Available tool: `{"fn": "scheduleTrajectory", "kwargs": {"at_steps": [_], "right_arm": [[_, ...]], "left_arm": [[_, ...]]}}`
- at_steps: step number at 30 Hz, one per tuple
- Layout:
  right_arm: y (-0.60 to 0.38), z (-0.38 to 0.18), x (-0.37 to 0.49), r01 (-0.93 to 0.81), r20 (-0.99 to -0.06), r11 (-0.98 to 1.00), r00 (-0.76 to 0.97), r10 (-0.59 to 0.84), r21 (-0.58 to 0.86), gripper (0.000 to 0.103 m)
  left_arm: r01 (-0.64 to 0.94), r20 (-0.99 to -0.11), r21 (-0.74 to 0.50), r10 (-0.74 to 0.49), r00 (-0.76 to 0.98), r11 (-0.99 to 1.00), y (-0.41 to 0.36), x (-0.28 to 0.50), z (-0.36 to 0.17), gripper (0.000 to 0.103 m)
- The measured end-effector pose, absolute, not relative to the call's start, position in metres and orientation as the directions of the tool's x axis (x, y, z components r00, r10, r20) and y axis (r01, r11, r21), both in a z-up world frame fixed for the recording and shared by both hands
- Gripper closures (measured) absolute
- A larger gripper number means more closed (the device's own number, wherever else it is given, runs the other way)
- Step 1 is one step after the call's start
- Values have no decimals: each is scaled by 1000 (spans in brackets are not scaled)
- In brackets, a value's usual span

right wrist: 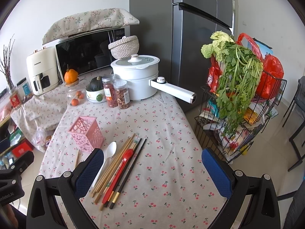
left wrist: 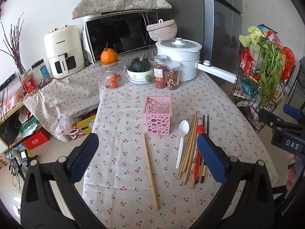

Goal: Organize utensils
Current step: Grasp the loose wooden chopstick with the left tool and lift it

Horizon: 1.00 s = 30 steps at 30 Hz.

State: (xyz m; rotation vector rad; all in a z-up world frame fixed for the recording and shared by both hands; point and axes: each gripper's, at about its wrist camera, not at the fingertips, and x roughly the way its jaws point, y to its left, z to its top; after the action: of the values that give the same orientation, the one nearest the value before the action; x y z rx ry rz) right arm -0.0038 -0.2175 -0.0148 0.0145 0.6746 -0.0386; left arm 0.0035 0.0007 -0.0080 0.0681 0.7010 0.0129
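Right now your left gripper (left wrist: 147,148) hangs above the cherry-print tablecloth (left wrist: 122,171) with its blue-padded fingers (left wrist: 86,152) spread wide and nothing between them. A single wooden chopstick (left wrist: 151,171) lies by itself on the cloth inside that gap, running lengthwise away from you and clear of both pads. Just past its far tip stands the pink perforated holder (left wrist: 157,118), upright on the table, apart from the chopstick. To the right of the holder lies the bundle of utensils: a white plastic spoon (left wrist: 182,143) on the left edge, a fan of wooden chopsticks (left wrist: 188,148) beside it, then a red spoon (left wrist: 198,152) and dark chopsticks (left wrist: 205,148), which pass partly behind your left gripper's right pad. Your right gripper (right wrist: 152,173) is likewise wide apart and holds nothing; it hovers over the cloth (right wrist: 171,171) near the table's right side. In the right wrist view the utensil bundle sits toward its left finger (right wrist: 89,171): the white spoon (right wrist: 109,152) runs just beside and partly behind that pad, while the wooden chopsticks (right wrist: 116,164), red spoon (right wrist: 120,169) and dark chopsticks (right wrist: 131,166) lie inside the gap, close to the left pad and well apart from the right one. The pink holder (right wrist: 86,132) stands up and to the left of that finger, with the lone chopstick (right wrist: 77,158) showing beside its base.
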Motion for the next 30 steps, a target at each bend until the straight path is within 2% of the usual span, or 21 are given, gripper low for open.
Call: {"fn": "scheduleTrajectory", "kwargs": {"at_steps": [7,9,11,13,18,23,25,28,30], "right_arm": [[-219,-26,10,36,-660,999,750,-38,-17,0],[-222,-31,22,37,-688,999,724,-51,-34,0],[-227,-36,34,37,-719,999,693,-54,-40,0],[-230,-41,47,28,-752,999,658,-32,-18,0],[-224,-56,81,-56,-826,995,555,96,78,0],[-211,-85,104,-96,-874,991,469,128,94,0],[-211,-98,113,-99,-897,991,424,126,92,0],[-215,-112,128,-71,-913,994,397,99,77,0],[-219,-119,142,-45,-920,996,380,94,83,0]], "left_arm": [[81,-723,12,-47,689,997,10,32,-30,1],[89,-741,22,-43,670,996,15,44,-38,1],[93,-795,32,-31,605,995,18,59,-50,1],[128,-850,-12,-77,521,992,23,76,-64,1],[76,-911,-47,-74,405,996,36,106,-102,2],[43,-939,-142,-148,311,989,41,135,-138,24],[37,-946,-139,-143,290,990,42,144,-154,39],[38,-951,-154,-159,266,987,42,152,-171,53],[33,-950,-176,-178,257,984,41,156,-177,57]]}}
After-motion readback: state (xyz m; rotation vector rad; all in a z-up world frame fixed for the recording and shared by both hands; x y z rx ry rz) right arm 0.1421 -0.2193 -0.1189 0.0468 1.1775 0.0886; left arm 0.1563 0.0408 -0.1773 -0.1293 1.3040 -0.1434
